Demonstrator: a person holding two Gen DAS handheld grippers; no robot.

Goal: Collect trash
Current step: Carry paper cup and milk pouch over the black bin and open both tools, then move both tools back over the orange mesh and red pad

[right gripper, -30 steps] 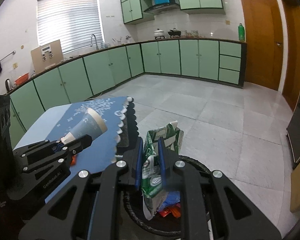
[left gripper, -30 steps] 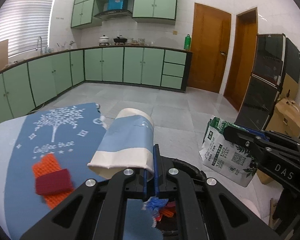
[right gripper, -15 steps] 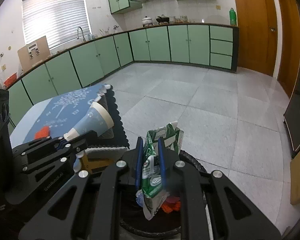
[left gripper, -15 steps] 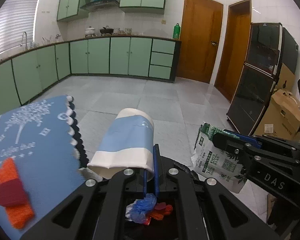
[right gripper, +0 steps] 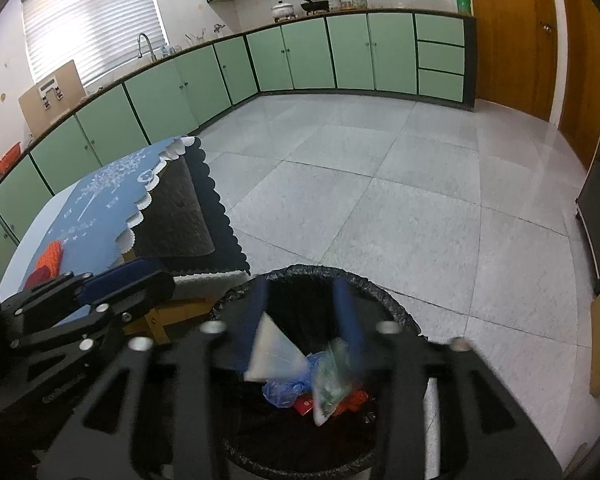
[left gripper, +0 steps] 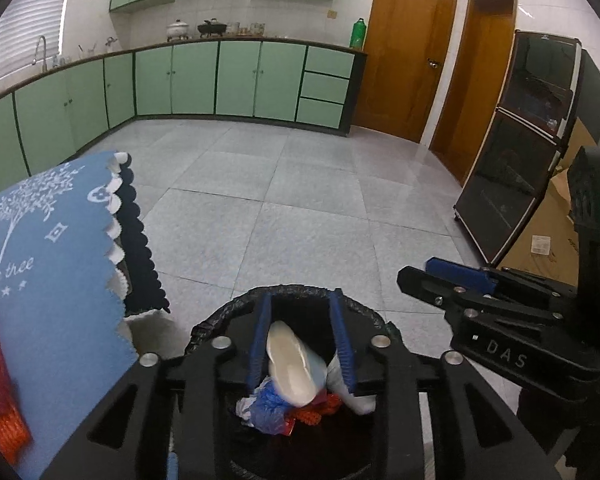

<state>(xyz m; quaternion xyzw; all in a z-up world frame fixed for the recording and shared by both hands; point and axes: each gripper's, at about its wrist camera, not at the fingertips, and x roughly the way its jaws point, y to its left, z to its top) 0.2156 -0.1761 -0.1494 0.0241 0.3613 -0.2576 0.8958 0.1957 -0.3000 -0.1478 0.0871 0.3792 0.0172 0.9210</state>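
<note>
Grey tiled floor (left gripper: 300,184) is bordered by green cabinets (left gripper: 220,80) at far and left; wooden doors (left gripper: 404,60) at right; blinded window (right gripper: 92,20) at left.

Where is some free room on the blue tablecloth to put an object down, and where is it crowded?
The blue tablecloth looks bare between its scalloped edge and the orange knitted piece, around the white tree print. Its near corner holds that orange piece. The trash bin is crowded: both open grippers hang over it, with the paper cup and the green packet dropping inside.
</note>
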